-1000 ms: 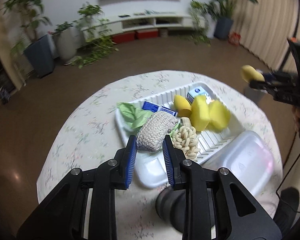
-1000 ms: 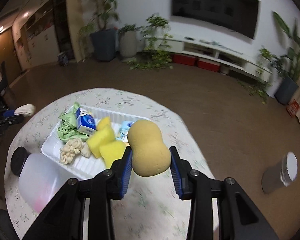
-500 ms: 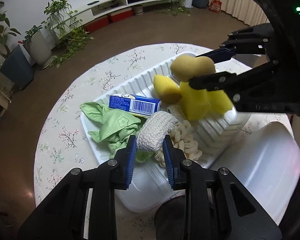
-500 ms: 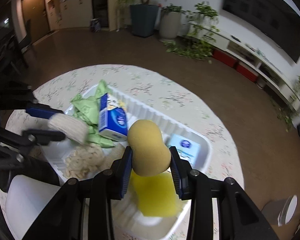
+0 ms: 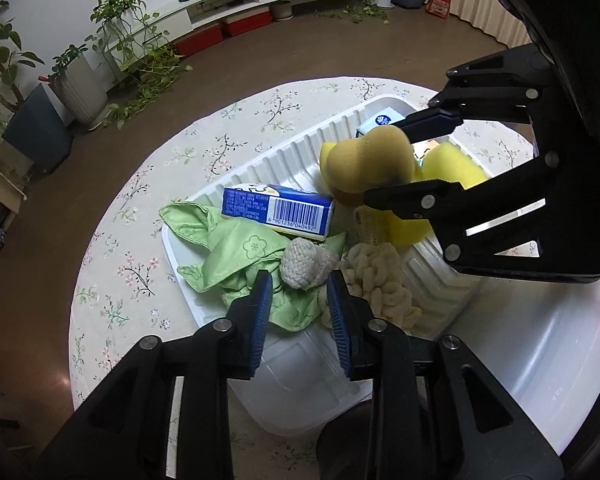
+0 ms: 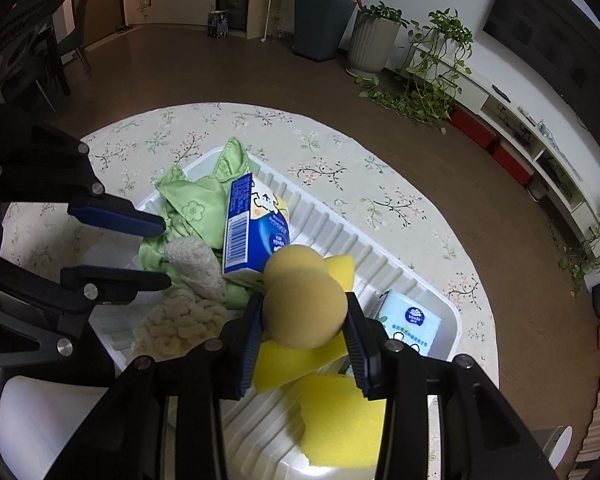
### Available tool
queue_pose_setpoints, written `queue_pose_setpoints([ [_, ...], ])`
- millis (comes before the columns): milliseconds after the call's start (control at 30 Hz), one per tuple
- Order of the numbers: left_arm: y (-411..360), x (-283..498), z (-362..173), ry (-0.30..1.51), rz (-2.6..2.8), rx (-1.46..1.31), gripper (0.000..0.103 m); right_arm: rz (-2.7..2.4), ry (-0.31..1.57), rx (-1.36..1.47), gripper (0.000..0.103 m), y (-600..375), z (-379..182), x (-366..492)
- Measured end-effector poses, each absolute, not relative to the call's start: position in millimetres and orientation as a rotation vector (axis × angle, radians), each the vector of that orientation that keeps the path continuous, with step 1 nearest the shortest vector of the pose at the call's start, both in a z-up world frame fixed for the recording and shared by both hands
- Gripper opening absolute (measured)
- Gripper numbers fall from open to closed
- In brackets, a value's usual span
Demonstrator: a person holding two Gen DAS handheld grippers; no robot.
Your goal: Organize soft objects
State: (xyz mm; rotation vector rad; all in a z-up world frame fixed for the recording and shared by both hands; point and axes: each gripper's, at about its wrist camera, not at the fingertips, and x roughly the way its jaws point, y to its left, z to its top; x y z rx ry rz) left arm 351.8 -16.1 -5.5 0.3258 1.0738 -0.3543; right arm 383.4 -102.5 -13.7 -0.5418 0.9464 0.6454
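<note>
A white ribbed tray (image 5: 284, 152) (image 6: 324, 232) on the round table holds soft items. My left gripper (image 5: 298, 304) is open; the knitted white scrubber (image 5: 306, 268) (image 6: 196, 260) lies just past its tips on the green cloth (image 5: 244, 252) (image 6: 192, 208). My right gripper (image 6: 304, 324) (image 5: 404, 164) is shut on a tan peanut-shaped sponge (image 6: 302, 300) (image 5: 368, 160), low over the yellow sponges (image 6: 340, 412) (image 5: 452, 168). A blue tissue pack (image 5: 278, 210) (image 6: 252, 232) and a cream chenille pad (image 5: 380, 284) (image 6: 176, 324) also lie in the tray.
A second tissue pack (image 6: 410, 320) sits at the tray's far end. A translucent white lid (image 5: 540, 360) (image 6: 40, 420) lies on the table beside the tray. The floral tablecloth (image 5: 140, 216) covers the table. Plants and a TV shelf stand across the room.
My left gripper opened and the knitted scrubber dropped onto the green cloth. My right gripper lowered the tan sponge further into the tray, next to the blue tissue pack.
</note>
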Motion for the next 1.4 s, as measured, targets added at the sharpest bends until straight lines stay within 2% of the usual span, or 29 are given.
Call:
queue_pose_setpoints([
  [167,-11.8,352.1,4.7,1.039,-0.318,0.31,0.069,0.622,0.954,-0.538,0.055,-108.8,-11.1,383.6],
  [233,-8.6,351.2,11.6,1.019,-0.31,0.29,0.075,0.613,0.947,-0.534,0.063,-112.3,-8.3,382.3],
  [300,-6.3,348.3,17.8,1.001,-0.301,0.278,0.077,0.611,0.947,-0.519,0.069,-116.0,-6.3,380.8],
  [567,2.7,308.3,53.8,0.884,-0.201,0.261,0.098,0.573,0.89,-0.415,0.071,-151.3,21.2,363.8],
  [767,12.8,255.5,86.5,0.758,-0.068,0.204,0.099,0.492,0.815,-0.286,0.079,-202.2,53.1,337.9],
  [967,18.4,184.8,99.8,0.653,0.05,0.079,0.099,0.415,0.747,-0.104,0.091,-252.6,71.0,280.6],
  [1133,11.6,138.1,92.5,0.643,0.082,0.013,0.099,0.4,0.705,-0.003,0.098,-268.1,63.3,214.2],
  [1400,-1.4,65.6,71.2,0.622,0.105,-0.063,0.099,0.345,0.652,0.041,0.103,-259.3,34.9,112.1],
])
